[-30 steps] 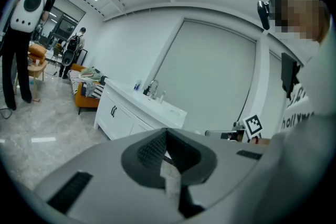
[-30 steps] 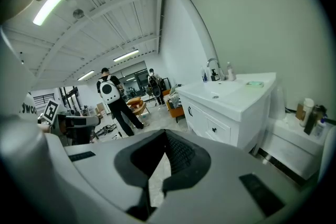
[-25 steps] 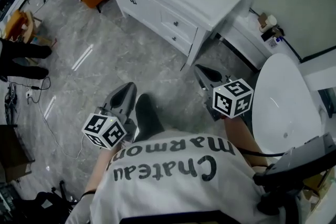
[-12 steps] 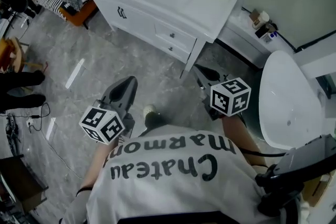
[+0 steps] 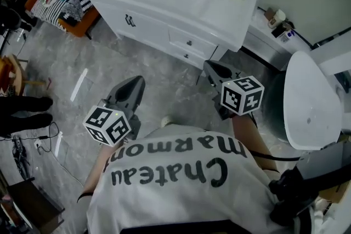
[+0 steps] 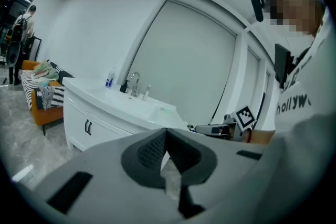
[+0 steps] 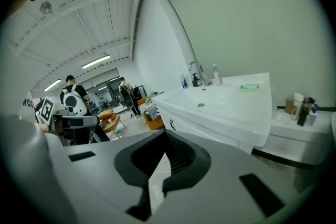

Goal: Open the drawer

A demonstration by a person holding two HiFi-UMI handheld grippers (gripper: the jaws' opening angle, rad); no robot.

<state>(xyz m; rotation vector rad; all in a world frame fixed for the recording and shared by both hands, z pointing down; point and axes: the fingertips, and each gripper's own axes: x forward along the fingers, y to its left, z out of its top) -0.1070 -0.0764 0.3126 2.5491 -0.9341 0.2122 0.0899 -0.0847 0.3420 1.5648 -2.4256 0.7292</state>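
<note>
White T-shirt point(image 5: 181, 194) with black lettering, grey left gripper point(image 5: 135, 83), grey right gripper point(image 5: 211, 66)

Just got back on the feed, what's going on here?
A person holds a gripper in each hand and faces a white vanity. The left gripper and the right gripper are both shut and empty, held in the air short of the cabinet. The two small drawers on its front are closed and neither is touched yet. The right gripper is the nearer one to them.
</note>
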